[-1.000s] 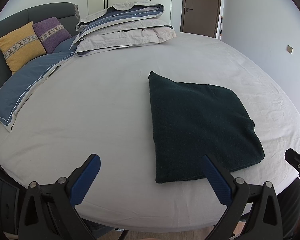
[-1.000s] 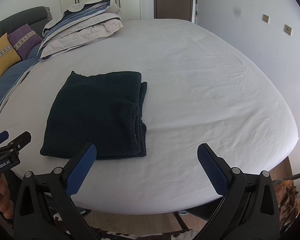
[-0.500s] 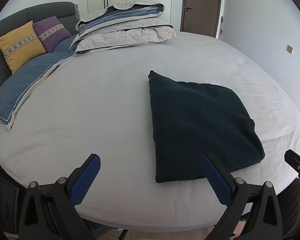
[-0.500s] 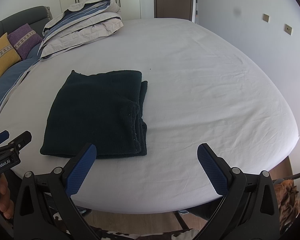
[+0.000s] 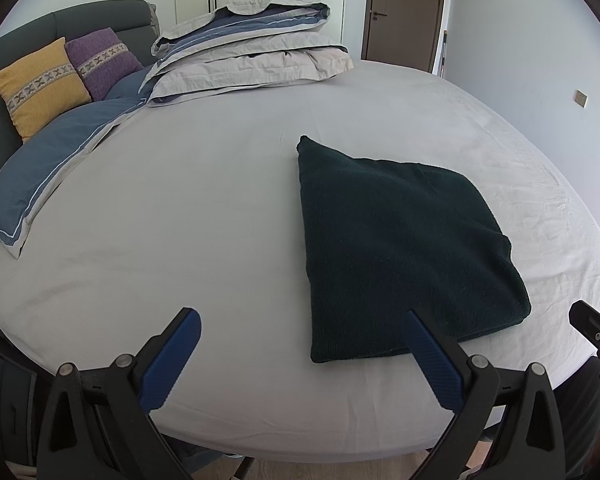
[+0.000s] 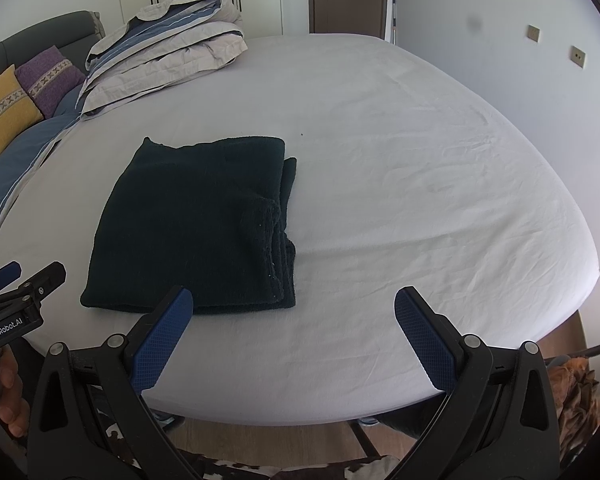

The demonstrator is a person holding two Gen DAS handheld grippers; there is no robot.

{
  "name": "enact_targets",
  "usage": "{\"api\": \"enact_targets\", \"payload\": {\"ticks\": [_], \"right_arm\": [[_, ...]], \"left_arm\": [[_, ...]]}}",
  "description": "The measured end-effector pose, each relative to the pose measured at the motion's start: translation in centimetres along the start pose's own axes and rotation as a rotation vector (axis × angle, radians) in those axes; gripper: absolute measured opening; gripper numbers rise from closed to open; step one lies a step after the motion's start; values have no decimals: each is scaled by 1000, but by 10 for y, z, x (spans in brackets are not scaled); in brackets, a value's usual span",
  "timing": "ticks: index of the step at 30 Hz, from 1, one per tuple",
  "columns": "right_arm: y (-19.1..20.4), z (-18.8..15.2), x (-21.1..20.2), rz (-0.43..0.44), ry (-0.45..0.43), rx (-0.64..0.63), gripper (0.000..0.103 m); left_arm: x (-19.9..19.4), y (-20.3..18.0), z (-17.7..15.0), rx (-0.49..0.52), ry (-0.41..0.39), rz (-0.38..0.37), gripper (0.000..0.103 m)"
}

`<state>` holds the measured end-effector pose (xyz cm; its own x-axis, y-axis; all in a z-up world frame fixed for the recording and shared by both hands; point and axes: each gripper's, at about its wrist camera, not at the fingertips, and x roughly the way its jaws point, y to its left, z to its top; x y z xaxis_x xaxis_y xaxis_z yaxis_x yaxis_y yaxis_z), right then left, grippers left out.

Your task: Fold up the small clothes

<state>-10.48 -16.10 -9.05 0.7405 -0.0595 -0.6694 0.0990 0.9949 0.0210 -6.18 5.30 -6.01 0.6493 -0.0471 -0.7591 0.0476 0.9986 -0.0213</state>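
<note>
Dark garment (image 5: pixel 400 240) folded on bed (image 5: pixel 200 200); both grippers' fingers wide apart.

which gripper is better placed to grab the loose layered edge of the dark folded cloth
Right, probably. The dark folded cloth shows its stacked layered edge facing the right gripper, whose open fingers sit just in front of it. The left gripper, also open, faces the smooth folded side.
</note>
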Motion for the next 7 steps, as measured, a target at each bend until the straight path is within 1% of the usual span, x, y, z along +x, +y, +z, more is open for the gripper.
{"api": "enact_targets", "payload": {"ticks": [7], "right_arm": [[0, 0, 0, 0, -1, -1, 103]], "left_arm": [[-1, 1, 3, 2, -8, 2, 103]]}}
